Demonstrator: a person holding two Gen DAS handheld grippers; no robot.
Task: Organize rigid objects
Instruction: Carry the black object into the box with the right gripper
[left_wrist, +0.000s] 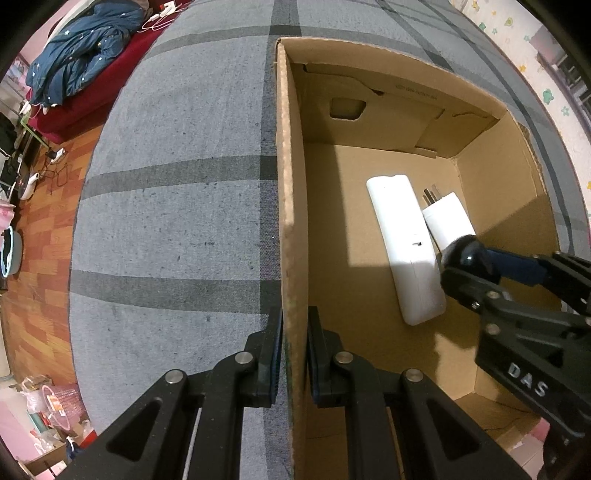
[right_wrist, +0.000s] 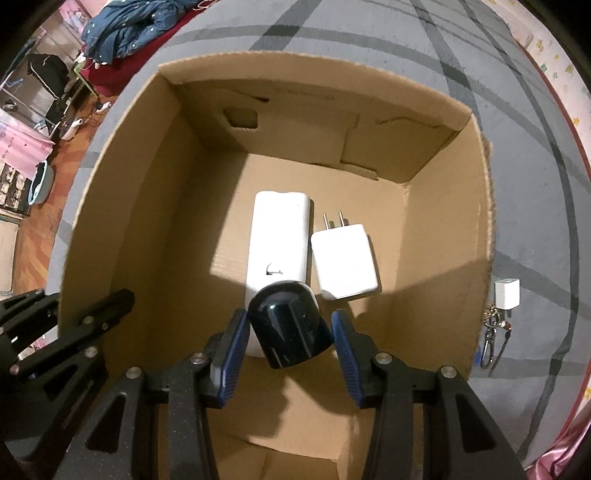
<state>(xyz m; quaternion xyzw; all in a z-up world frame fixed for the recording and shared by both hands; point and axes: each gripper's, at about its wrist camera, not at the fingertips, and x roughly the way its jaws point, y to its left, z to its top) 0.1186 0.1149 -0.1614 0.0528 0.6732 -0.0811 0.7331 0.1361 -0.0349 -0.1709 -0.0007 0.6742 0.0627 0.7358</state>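
A brown cardboard box (left_wrist: 291, 221) stands open on a grey plaid carpet. My left gripper (left_wrist: 294, 321) points straight down and is shut on the box's left wall, one finger inside and one outside. On the box floor lie a long white device (right_wrist: 279, 229) and, just to its right, a white plug charger (right_wrist: 345, 262) with its prongs pointing away. My right gripper (right_wrist: 290, 332) hangs inside the box above the long device's near end, its blue pads shut on a glossy black rounded object (right_wrist: 288, 325). In the left wrist view this black object (left_wrist: 465, 254) comes in from the right.
Outside the box's right wall, a small white charger cube (right_wrist: 507, 293) and a bunch of keys with a carabiner (right_wrist: 493, 336) lie on the carpet. The left gripper (right_wrist: 79, 295) shows at the box's left rim. A blue quilt (left_wrist: 81, 51) lies on a red sofa far off.
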